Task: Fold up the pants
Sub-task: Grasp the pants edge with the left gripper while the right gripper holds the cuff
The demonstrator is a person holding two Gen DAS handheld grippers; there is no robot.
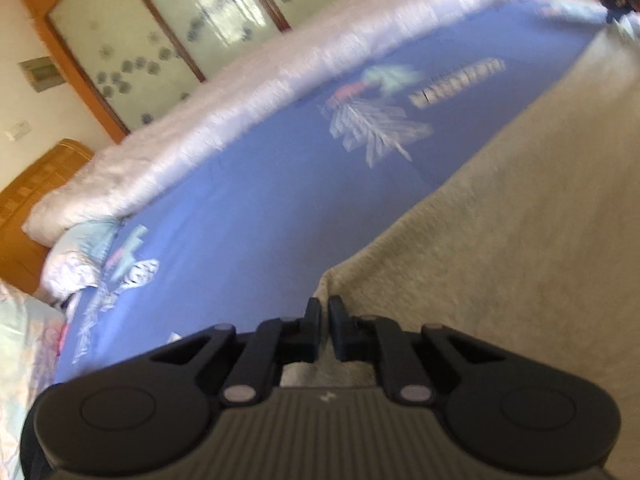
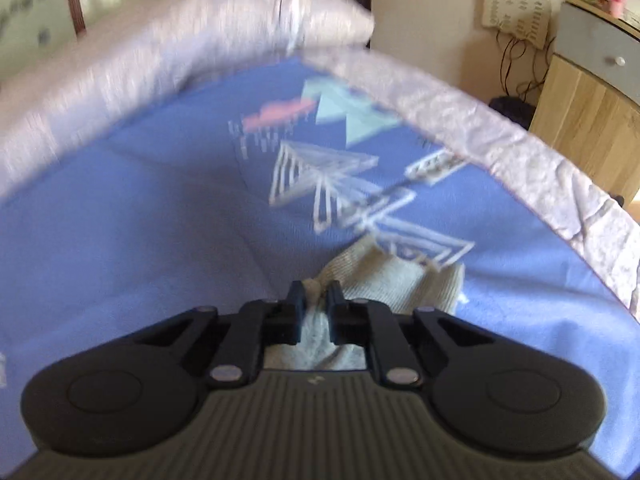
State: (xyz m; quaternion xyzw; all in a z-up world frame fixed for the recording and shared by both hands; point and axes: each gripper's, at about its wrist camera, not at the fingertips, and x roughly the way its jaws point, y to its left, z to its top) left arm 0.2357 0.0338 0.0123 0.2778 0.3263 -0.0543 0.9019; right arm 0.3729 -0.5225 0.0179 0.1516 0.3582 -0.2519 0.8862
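**Both grippers pinching the beige pants on the blue bedsheet**

We see the left gripper [image 1: 324,307] with its jaws drawn nearly together, nipping a corner edge of the beige pants [image 1: 500,248]; the cloth spreads away ahead and to the right of those jaws. Our right gripper [image 2: 316,292] has its jaws closed on a bunched fold of the same pants [image 2: 400,280], which lie just ahead and right of the fingertips. Beyond both pairs of jaws stretches the blue sheet [image 1: 248,208] with pale geometric prints. A rumpled white quilt [image 1: 224,96] borders its far side. Farther off we make out a frosted-glass wardrobe [image 1: 168,28] and a wooden cabinet [image 2: 588,120].
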